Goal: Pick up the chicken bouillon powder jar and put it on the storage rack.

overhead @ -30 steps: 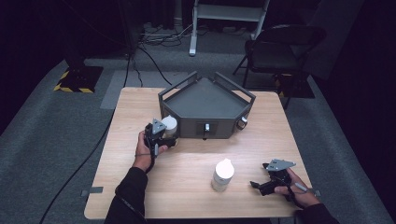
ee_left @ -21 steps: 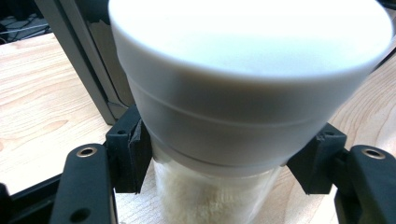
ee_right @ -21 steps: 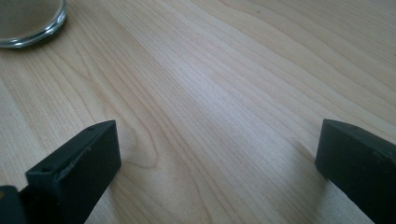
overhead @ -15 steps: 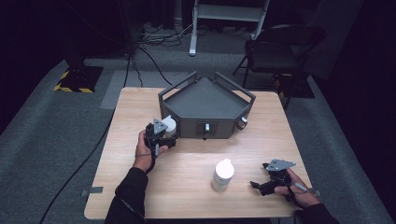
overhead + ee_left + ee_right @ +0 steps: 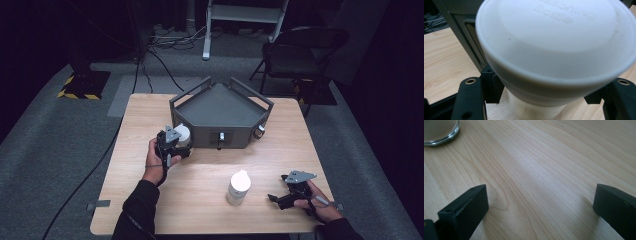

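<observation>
The left tongs (image 5: 176,145) grip a white jar (image 5: 182,135) just in front of the grey tray (image 5: 220,107). The right tongs (image 5: 280,196) rest wide on the table (image 5: 200,185), near a second white bottle (image 5: 238,186).

A grey angular tray (image 5: 220,107) sits on the wooden table (image 5: 200,200); a folding chair (image 5: 300,55) stands behind.

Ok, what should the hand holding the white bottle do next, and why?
Probably lift a little higher, then carry it over the dark grey metal tray. The left gripper is shut on the white plastic bottle, which sits low beside the tray's front wall, so it would likely bump without more height.
</observation>
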Available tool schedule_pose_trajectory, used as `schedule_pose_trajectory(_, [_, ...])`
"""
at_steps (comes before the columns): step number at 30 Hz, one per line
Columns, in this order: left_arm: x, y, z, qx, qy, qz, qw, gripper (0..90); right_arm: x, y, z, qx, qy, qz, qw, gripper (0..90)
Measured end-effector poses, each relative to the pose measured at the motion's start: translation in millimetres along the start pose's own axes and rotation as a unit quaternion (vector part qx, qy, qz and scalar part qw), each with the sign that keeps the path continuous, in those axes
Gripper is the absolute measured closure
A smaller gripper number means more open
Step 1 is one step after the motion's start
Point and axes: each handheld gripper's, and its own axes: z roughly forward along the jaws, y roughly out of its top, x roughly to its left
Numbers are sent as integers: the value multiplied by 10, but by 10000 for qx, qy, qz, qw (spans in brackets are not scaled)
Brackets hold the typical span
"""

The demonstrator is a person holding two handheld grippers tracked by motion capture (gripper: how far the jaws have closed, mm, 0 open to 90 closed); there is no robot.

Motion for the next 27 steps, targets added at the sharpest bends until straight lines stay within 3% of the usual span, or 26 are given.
schedule_pose_trajectory(21, [-241,385,-273,-79,85,162,9998,321,0,1,0,3,1,1,10000,0])
schedule_pose_trajectory(27, [-258,512,-334,-145,18,113,9998,321,0,1,0,1,0,0,10000,0])
